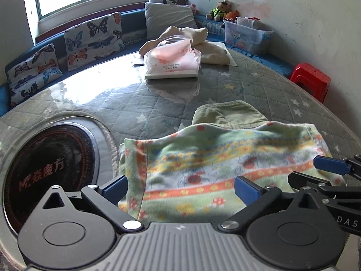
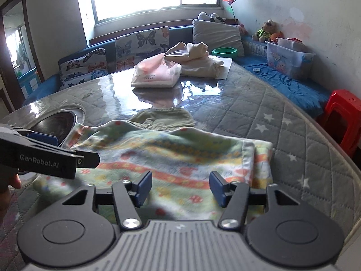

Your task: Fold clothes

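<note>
Your left tool and right tool both hover with blue pads spread wide and nothing between them, low over a patterned garment that lies on the near part of the counter, a quilted star-print cover under a glossy clear sheet.

The garment, printed with orange bands, mushrooms and ladybirds, looks already doubled over: a layered edge shows at its left side in the left wrist view and at its right side in the right wrist view. A plain olive piece pokes out from beneath its far edge.

Expect it to be light, soft and limp, a thin knit that sags and drapes when you lift it and keeps no shape of its own. The slick sheet below probably lets it slide, so press or pinch rather than drag.

Take hold at the near corners or along the near hem, one tool to each side, catching all layers together so the fold carries over evenly.

Well apart at the far end sit a tissue pack and a heap of cream cloth.
</note>
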Demonstrator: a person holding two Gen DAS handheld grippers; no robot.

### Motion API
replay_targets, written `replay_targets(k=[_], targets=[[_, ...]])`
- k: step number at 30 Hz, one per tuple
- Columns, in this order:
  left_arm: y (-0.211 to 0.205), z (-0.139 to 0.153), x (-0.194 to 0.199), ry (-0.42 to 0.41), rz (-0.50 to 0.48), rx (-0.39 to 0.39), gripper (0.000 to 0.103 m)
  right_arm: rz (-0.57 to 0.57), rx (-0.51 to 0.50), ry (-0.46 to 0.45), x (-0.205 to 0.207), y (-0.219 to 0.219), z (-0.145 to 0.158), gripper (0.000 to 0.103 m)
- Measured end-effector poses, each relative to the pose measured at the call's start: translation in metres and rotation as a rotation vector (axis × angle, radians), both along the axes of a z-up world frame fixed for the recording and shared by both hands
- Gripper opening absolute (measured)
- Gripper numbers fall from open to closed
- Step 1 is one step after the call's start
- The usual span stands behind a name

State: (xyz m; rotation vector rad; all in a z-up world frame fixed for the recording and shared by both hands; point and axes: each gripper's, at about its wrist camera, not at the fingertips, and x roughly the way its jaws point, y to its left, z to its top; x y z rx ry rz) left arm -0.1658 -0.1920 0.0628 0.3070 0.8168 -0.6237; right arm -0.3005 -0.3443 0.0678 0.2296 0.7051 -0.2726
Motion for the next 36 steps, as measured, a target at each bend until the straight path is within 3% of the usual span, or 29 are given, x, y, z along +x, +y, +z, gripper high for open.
replay_targets(k=[36], targets=[[0.044, -0.003, -0.047, -0.007, 0.046, 0.017, 0.103, 0.052, -0.016, 0.014, -0.04, 0.047, -0.005, 0.09]])
